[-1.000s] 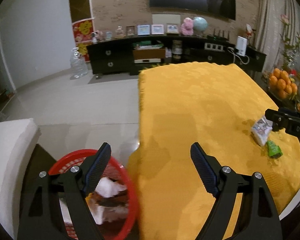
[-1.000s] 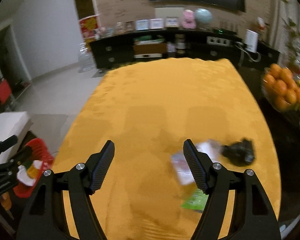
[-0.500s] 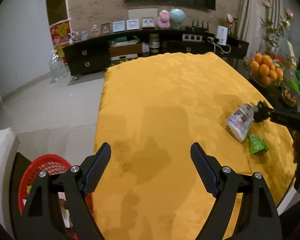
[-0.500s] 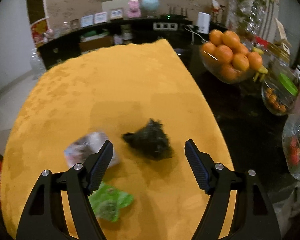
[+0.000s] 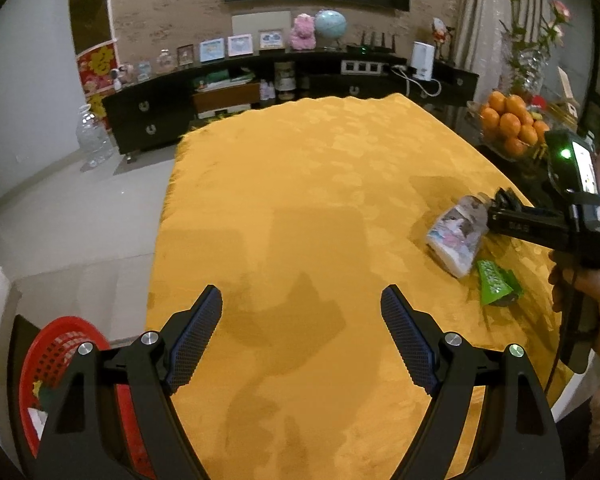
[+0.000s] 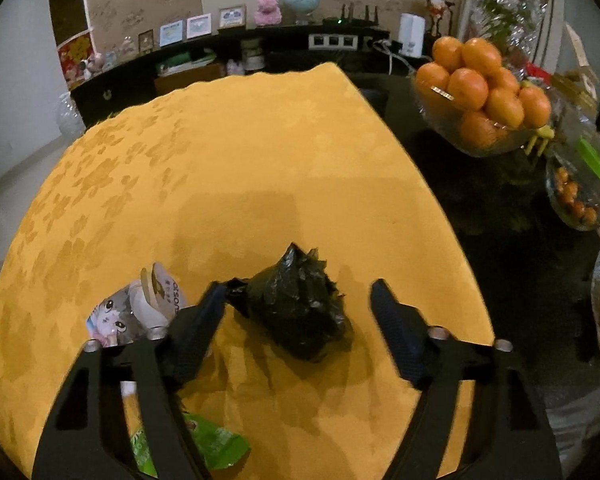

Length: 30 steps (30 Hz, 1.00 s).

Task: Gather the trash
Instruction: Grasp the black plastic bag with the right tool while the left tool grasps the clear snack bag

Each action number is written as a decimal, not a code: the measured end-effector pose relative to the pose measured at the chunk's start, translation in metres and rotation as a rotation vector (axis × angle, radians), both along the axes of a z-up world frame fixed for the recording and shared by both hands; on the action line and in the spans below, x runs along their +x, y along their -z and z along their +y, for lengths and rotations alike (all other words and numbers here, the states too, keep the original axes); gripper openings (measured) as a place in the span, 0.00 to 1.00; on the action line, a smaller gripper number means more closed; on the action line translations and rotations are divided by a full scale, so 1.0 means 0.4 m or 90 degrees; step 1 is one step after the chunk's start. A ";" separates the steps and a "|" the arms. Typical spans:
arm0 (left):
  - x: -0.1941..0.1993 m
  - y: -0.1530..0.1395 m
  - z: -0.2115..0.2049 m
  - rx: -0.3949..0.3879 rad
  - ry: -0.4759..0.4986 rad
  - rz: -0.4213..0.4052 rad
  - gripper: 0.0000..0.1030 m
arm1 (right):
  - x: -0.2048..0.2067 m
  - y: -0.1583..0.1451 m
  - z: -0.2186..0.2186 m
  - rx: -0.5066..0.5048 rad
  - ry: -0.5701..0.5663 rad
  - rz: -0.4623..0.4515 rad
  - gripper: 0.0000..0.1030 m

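While the right claw (image 6: pixel 298 312) closes around it untouched, the crumpled black bag (image 6: pixel 300 308) points up-left.

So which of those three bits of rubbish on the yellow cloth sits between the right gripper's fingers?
The crumpled black bag. It lies between the closing fingers of the right gripper, while the cartoon packet and green wrapper lie off to its left.

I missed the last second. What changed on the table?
The right gripper came down around the black bag, jaws closing, not yet gripping. The left gripper swung from the red basket over the cloth, open. Both wrappers stayed put.
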<state>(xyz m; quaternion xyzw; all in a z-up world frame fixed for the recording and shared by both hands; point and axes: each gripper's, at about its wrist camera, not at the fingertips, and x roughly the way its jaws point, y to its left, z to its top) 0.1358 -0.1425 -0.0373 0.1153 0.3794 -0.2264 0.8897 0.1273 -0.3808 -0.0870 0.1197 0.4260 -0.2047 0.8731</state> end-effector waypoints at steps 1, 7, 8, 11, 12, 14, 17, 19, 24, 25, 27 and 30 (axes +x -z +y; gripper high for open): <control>-0.001 0.003 -0.011 0.004 0.007 -0.001 0.76 | 0.002 0.004 -0.004 0.004 0.001 0.004 0.51; 0.011 0.014 -0.056 -0.001 0.032 0.016 0.76 | -0.004 0.002 -0.004 0.011 0.004 0.000 0.36; 0.013 0.014 -0.063 -0.003 0.035 0.018 0.76 | -0.005 0.000 -0.003 0.014 0.005 -0.001 0.35; 0.017 0.018 -0.095 0.002 0.057 0.019 0.76 | -0.012 -0.012 -0.003 0.028 0.015 -0.007 0.34; 0.017 0.020 -0.107 0.007 0.066 0.019 0.76 | -0.014 -0.017 -0.004 0.033 0.017 -0.010 0.34; 0.018 0.029 -0.138 0.015 0.089 0.023 0.76 | -0.021 -0.034 -0.006 0.041 0.023 -0.020 0.34; 0.018 0.041 -0.191 0.031 0.122 0.024 0.77 | -0.031 -0.061 -0.005 0.041 0.029 -0.036 0.34; 0.014 0.047 -0.234 0.049 0.151 0.017 0.77 | -0.041 -0.083 -0.007 0.039 0.035 -0.048 0.34; 0.010 0.052 -0.331 0.091 0.220 -0.014 0.77 | -0.074 -0.131 -0.018 0.034 0.048 -0.075 0.34; 0.013 0.058 -0.353 0.103 0.232 -0.016 0.77 | -0.083 -0.142 -0.023 0.037 0.051 -0.084 0.34; 0.025 0.068 -0.383 0.113 0.244 -0.011 0.78 | -0.097 -0.155 -0.033 0.044 0.059 -0.094 0.34; 0.048 0.093 -0.424 0.111 0.258 0.027 0.78 | -0.119 -0.167 -0.053 0.071 0.071 -0.109 0.34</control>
